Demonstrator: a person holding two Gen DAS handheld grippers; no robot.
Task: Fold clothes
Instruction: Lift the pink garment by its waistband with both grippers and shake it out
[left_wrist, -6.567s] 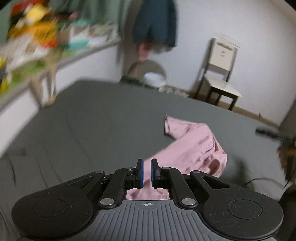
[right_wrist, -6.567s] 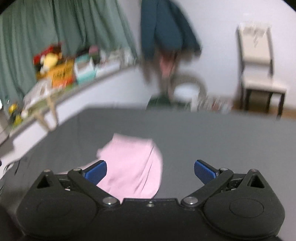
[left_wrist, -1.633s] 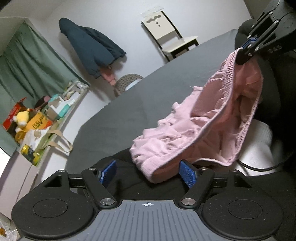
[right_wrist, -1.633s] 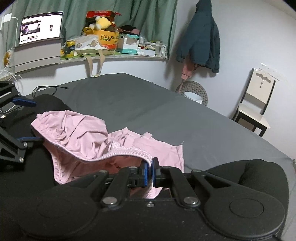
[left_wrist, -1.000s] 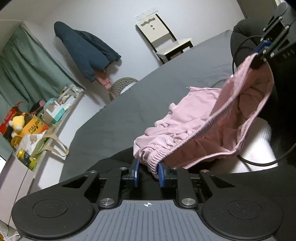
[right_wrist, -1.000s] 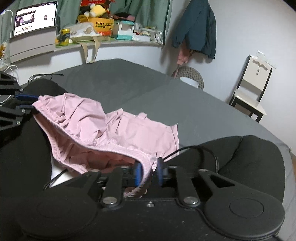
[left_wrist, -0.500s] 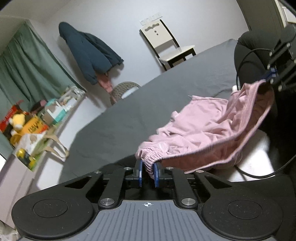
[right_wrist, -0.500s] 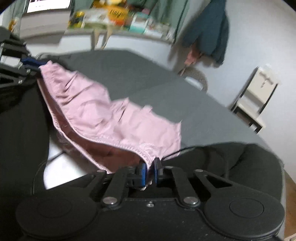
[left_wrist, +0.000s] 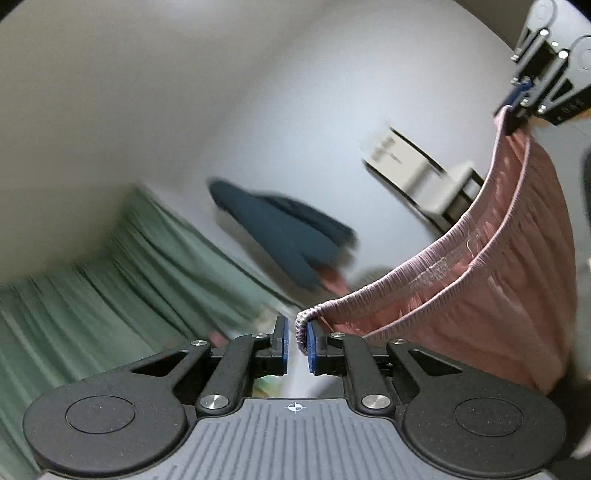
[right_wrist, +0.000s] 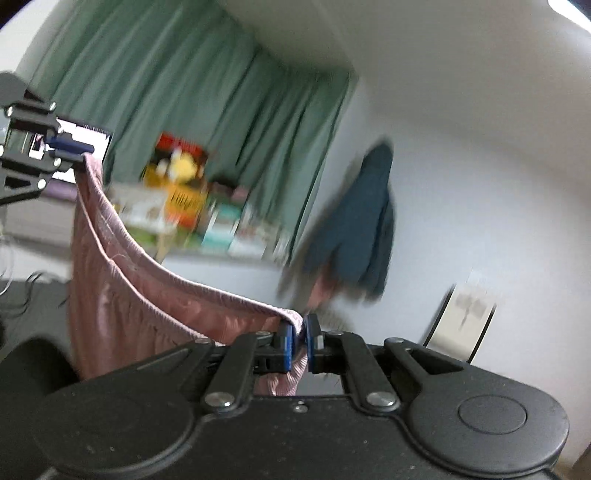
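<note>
I am holding the pink shorts (left_wrist: 509, 280) up in the air between my two claws; my left claw (left_wrist: 296, 341) is pinching one end of the ribbed, gathered elastic waistband, blue pads nearly together; my right claw (right_wrist: 299, 345) is pressing tight on the other end; the waistband is sagging in a curve between them, the soft ribbed cloth hanging below in loose folds; behind, blurred, pleated green curtains (right_wrist: 207, 110) and a dark jacket (right_wrist: 358, 225) are hanging.
</note>
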